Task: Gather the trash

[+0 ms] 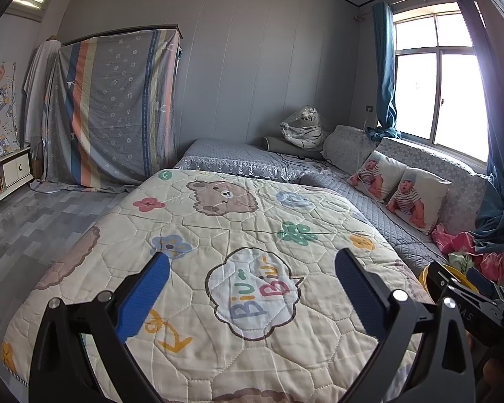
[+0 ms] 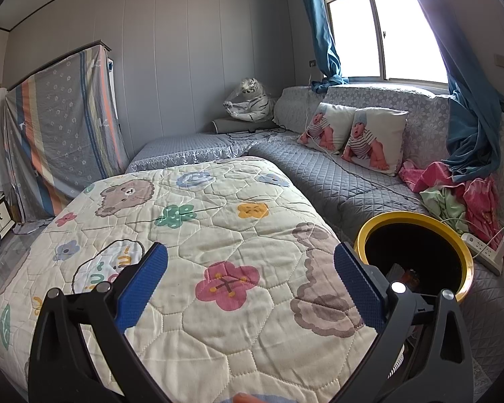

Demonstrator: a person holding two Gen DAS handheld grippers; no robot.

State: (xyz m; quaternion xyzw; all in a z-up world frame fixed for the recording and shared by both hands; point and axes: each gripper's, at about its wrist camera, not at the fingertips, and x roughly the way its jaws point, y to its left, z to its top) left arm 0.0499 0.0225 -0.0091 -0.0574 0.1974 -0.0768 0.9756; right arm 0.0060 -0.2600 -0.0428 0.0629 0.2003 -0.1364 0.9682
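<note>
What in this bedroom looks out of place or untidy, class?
Pink and green clothes lie crumpled in a heap on the grey quilted sofa beside the yellow-rimmed bin, with a white power strip and cables trailing across the cushion.

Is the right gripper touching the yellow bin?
Cannot tell. In the right wrist view, the right gripper is open, and one finger overlaps the yellow bin rim, but no gap or contact shows plainly.

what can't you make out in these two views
- Bin contents: right view, dark inside, only a blurry reddish bit shows.
- Bin in left view: mostly hidden by the right hand-held gripper.
- Trash on the quilt: none visible; both gripper frames cover its near edge.
- Power strip: partly cut off by the lens edge.
</note>
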